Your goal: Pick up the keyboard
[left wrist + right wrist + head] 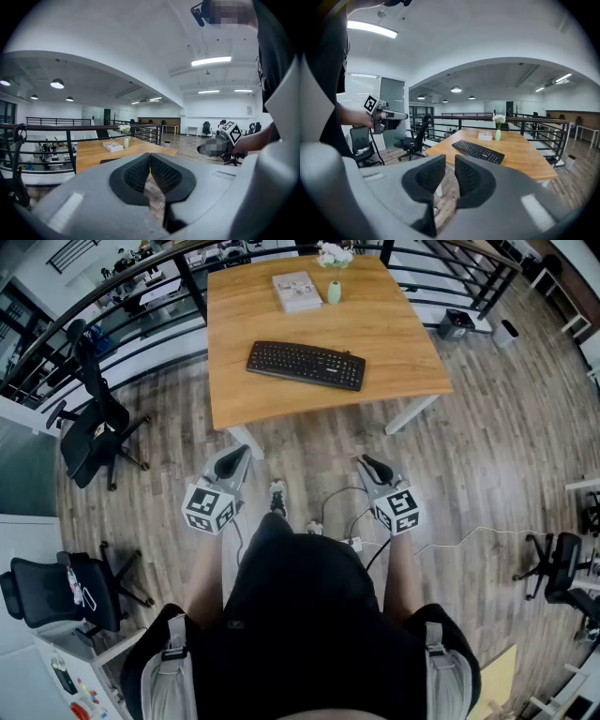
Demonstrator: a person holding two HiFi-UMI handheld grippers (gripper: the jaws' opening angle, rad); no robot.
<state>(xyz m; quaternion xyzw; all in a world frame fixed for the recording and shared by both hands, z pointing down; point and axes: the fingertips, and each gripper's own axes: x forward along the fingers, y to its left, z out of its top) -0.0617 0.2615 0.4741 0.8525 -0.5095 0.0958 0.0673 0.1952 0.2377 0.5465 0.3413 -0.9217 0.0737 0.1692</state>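
Here: keyboard (306,365) lying on the far table (375,324)

Left gripper (234,457) and right gripper (372,465) hover near the person, well apart from the table. Both pairs of jaws are closed together, with nothing between them.

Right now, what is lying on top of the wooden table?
A black keyboard, a book and a small green vase with white flowers are on the table. The tabletop beneath them is covered and cannot be seen.
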